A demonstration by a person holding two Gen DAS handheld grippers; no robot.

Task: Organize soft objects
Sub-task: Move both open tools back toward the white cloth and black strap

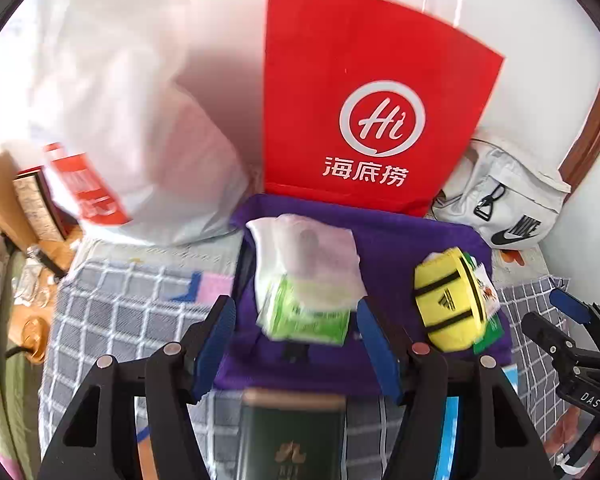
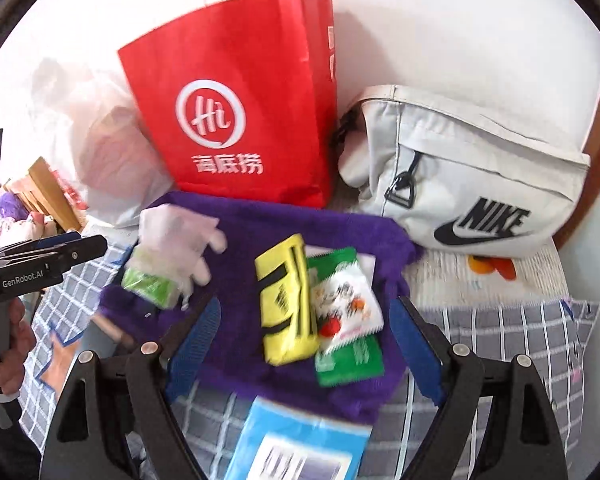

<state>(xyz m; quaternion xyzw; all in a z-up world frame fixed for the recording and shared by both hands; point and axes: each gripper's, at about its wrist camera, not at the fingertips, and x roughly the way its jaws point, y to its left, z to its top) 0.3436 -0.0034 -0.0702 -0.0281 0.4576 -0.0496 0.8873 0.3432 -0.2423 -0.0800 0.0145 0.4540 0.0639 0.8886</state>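
Note:
A purple fluffy cloth [image 1: 400, 240] [image 2: 260, 224] is spread on the checked bedding. On its left part lies a green tissue pack [image 1: 308, 316] [image 2: 148, 280] with a white plastic glove [image 2: 176, 232] draped over it. To the right lie a yellow pouch with black stripes [image 1: 448, 300] [image 2: 284, 308] and, beside it, a green-and-white snack packet [image 2: 348, 312]. My left gripper [image 1: 294, 302] [image 2: 60, 256] hovers open above the tissue pack, its pads clear of it. My right gripper [image 2: 306, 302] [image 1: 556, 320] is open above the pouch and packet, holding nothing.
A red paper bag [image 1: 360, 100] [image 2: 240, 100] stands against the wall behind the cloth, with a white plastic bag [image 1: 140, 140] to its left and a white Nike bag [image 2: 472, 184] to its right. A dark green box [image 1: 296, 436] and a blue pack [image 2: 292, 444] lie nearest me.

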